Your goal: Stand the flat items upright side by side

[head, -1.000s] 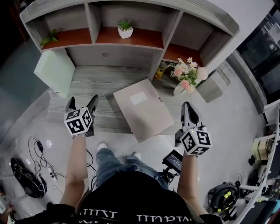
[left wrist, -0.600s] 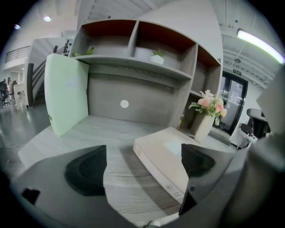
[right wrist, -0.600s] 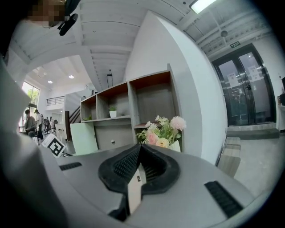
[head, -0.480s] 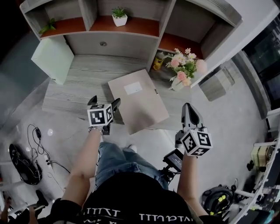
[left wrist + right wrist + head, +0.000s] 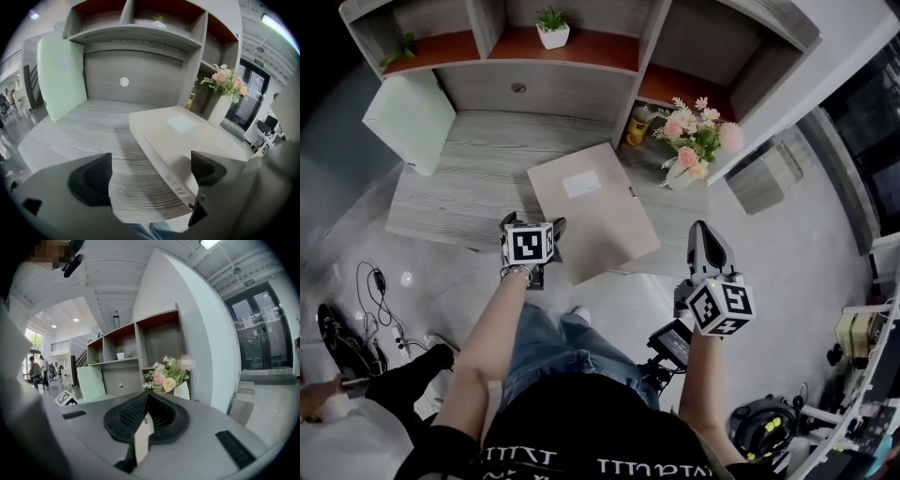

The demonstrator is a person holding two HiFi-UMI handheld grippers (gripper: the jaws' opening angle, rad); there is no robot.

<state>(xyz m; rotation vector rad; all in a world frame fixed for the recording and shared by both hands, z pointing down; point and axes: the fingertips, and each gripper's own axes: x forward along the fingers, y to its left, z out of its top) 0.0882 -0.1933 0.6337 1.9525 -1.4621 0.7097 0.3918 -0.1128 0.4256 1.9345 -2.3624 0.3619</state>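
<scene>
Fingers (image 5: 508,222) of the left gripper (image 5: 532,227) stand wide apart in the head view, at the near edge of the grey wood-grain table (image 5: 469,183). They sit just beside the near left corner of the flat beige box file (image 5: 592,211), which lies face up with a white label (image 5: 581,186) on top. A pale green flat folder (image 5: 411,120) stands upright at the table's left end, well apart from the box file. The right gripper (image 5: 705,230) hangs off the table's right end, below a vase of pink and white flowers (image 5: 698,141).

Left gripper view: I read both dark pads (image 5: 91,180) spread wide. Between them show the table edge (image 5: 140,201) and the near corner of the beige box file (image 5: 187,140). The right pad sits over that corner; I cannot tell whether it touches. The green folder (image 5: 61,77) stands tall at the far left.

Right gripper view: I see the right gripper (image 5: 147,416) with its ribbed black pads (image 5: 129,416) pressed together. It points toward the flowers (image 5: 164,376) and the shelf unit (image 5: 140,348).
</scene>
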